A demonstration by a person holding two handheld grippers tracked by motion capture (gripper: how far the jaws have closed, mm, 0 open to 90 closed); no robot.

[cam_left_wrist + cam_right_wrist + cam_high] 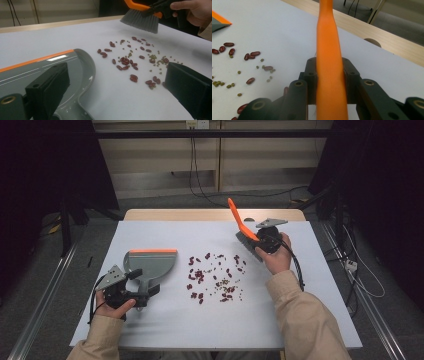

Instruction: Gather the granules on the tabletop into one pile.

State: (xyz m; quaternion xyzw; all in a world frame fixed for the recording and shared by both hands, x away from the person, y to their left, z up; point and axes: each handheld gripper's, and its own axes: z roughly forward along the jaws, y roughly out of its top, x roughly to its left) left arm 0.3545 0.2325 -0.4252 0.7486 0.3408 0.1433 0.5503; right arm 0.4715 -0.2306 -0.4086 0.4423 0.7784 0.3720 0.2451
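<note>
A sweeping job is shown at its very start; red beans [200, 275] and smaller green beans [226, 285] are scattered across the middle of the white table [320, 285], and none can be seen inside the dustpan [150, 265]. The dustpan is laid flat on the table to the left of the spill, its orange-edged lip [153, 251] turned away from the person and its handle [143, 292] drawn back towards the left gripper [131, 299]. From the high view the handle is seen to reach into the left gripper; in the left gripper view the two black jaws are spread wide apart with beans visible between them, so the left gripper is judged to be open rather than clamped, and whether the handle is truly held cannot be told.

The brush [245, 236] is held by the right gripper [267, 242] at the far right of the spill; in the right gripper view the jaws are seen pressed against both sides of the orange handle [329, 75], so a firm grip is shown. In the left gripper view the grey bristles [141, 21] are seen raised just above the table, beyond the farthest beans and not touching them.

Nothing is judged to be collected yet; the whole scatter is left to be swept towards the dustpan.
</note>
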